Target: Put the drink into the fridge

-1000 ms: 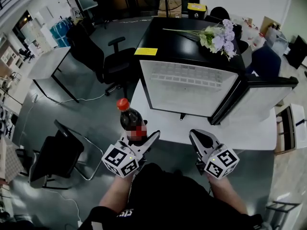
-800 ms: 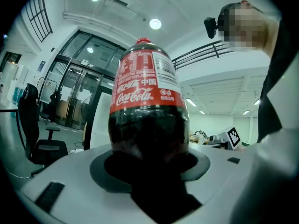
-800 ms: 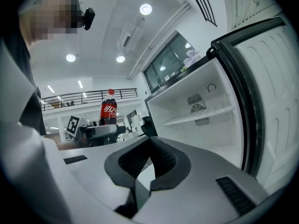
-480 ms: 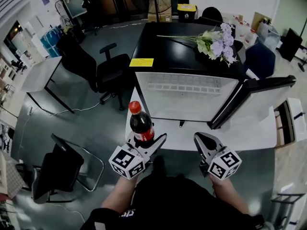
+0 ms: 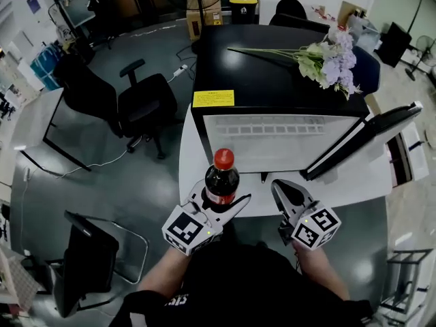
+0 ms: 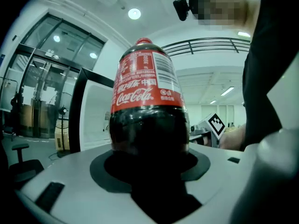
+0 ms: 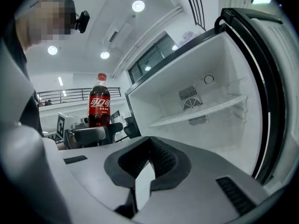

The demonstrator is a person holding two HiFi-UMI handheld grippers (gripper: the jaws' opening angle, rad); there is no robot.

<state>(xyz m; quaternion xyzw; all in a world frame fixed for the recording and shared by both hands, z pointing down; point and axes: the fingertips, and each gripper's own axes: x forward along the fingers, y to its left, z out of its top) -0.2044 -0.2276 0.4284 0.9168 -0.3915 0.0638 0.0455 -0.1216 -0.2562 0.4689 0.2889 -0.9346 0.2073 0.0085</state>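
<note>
Clearly the carry is the step in hand: the left gripper [image 5: 219, 200] has its fingers clamped on the lower body of the cola bottle [image 5: 222, 177], which stands upright with its red cap on top, held above the near edge of the white worktop [image 5: 354, 188]. The left gripper view shows the dark bottle [image 6: 147, 106] filling the notch between the two fingers. The fridge [image 5: 272, 97] stands at about twelve o'clock from the bottle, with its door [image 5: 368, 136] swung out toward three o'clock and its white interior bare. The right gripper [image 5: 281, 188] hangs at three o'clock of the bottle with its fingers closed together on nothing; its view shows the empty shelf [image 7: 201, 112] inside.

Next, the bottle probably has to be pushed forward toward twelve o'clock through the opening, kept upright, and set on the fridge floor or shelf before the fingers let go.

Compared with a second ago, the bottle has travelled from about seven o'clock of the fridge front to nearly six o'clock of it, and it is now closer to the opening. The right gripper has hardly shifted.
</note>
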